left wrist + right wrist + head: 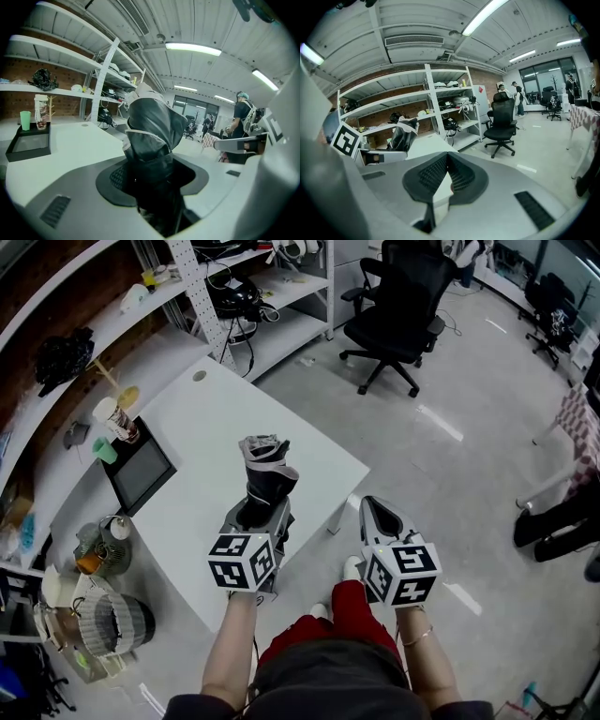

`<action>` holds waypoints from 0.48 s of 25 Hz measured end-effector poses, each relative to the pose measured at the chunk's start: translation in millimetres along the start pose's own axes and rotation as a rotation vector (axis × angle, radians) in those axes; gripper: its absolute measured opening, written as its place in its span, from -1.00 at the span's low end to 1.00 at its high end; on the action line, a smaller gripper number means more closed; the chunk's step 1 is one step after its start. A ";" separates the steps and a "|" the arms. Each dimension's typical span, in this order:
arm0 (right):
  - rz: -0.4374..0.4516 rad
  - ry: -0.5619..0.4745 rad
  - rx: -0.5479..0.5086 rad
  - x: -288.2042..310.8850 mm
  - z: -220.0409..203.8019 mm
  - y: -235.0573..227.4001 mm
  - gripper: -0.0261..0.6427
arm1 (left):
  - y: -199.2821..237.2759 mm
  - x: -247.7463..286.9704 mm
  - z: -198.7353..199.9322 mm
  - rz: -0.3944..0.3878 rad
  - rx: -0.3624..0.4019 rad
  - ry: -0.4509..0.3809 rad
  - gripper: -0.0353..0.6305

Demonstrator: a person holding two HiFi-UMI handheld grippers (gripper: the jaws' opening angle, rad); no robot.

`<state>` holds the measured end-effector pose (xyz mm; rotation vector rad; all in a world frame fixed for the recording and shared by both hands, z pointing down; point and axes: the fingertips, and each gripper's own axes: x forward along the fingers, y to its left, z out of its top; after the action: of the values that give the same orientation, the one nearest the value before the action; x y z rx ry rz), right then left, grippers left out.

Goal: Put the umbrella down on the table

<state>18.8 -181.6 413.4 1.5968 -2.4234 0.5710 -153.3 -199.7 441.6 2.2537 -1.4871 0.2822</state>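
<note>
A folded black umbrella (265, 479) with pale trim stands upright between the jaws of my left gripper (264, 517), which is shut on its lower part above the white table (212, 418). In the left gripper view the umbrella (154, 126) fills the gap between the pads, and the table (70, 140) lies below and to the left. My right gripper (379, 513) hovers just off the table's near right edge, over the floor, its tips together and nothing in them. The right gripper view shows the pads meeting at the tip (446, 157), with the umbrella (401, 133) off to the left.
A black tray (141, 474) and a tall cup (114, 418) sit at the table's left edge. Baskets and jars (108, 620) crowd the near left corner. Shelves (267, 292) stand behind the table, a black office chair (398, 306) on the floor beyond. A person (243, 117) stands far off.
</note>
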 end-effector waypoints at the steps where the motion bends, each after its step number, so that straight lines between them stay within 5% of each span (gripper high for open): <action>1: 0.001 0.002 0.000 3.8 1.7 -4.2 -0.87 | 0.4 6.3 -0.3 0.002 -0.001 0.007 -0.26; 12: 0.005 0.041 0.016 44.9 11.0 -45.5 -0.87 | -3.0 70.9 -3.4 0.005 0.015 0.088 -0.26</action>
<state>42.8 -239.8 429.1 1.5702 -2.4004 0.6196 -121.6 -255.7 471.7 2.2204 -1.4500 0.3899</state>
